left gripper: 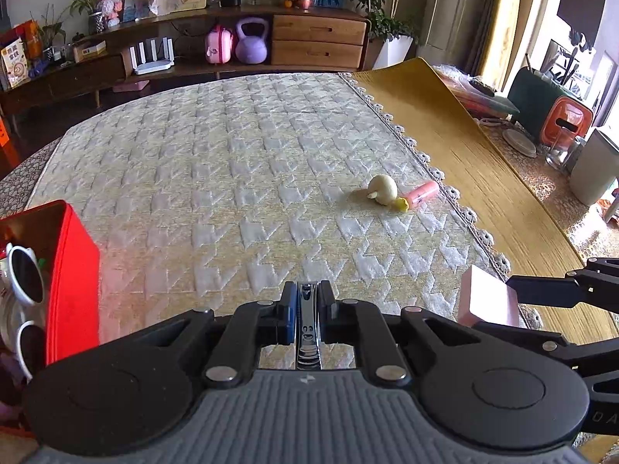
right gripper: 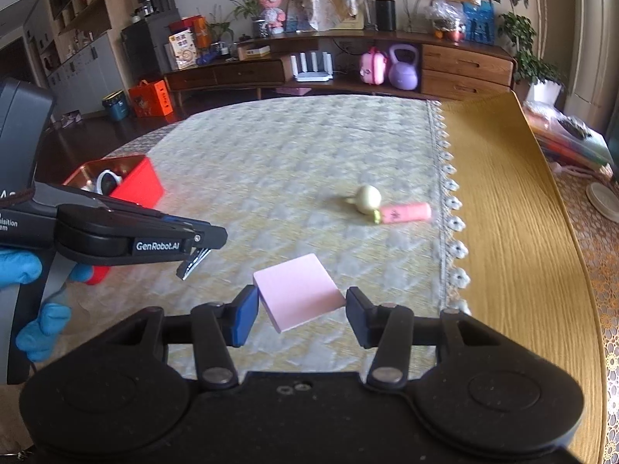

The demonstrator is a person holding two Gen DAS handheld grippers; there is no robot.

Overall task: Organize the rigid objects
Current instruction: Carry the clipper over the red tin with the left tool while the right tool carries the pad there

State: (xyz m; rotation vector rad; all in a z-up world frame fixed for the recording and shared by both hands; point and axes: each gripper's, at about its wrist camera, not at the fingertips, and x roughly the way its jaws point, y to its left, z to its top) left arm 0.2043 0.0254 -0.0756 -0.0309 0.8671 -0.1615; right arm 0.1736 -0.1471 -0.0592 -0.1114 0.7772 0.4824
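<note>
We've got the left gripper (left gripper: 307,315) clenched on a slim chrome nail clipper (left gripper: 308,324), long axis along the fingers; the right gripper (right gripper: 301,311) pinches a flat pink square block (right gripper: 298,295). The open red rectangular tin (left gripper: 71,270) lies left, nearest the left hand.

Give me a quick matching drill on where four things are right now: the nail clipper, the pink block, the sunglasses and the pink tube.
Things:
1. nail clipper
2. pink block
3. white sunglasses
4. pink tube

Places:
A. inside the red box
B. clamped in the left hand-held gripper
C. lying on the cloth beside the pale round toy
D. between the fingers of the right hand-held gripper

Pairs: 1-B, 2-D, 3-A, 4-C
</note>
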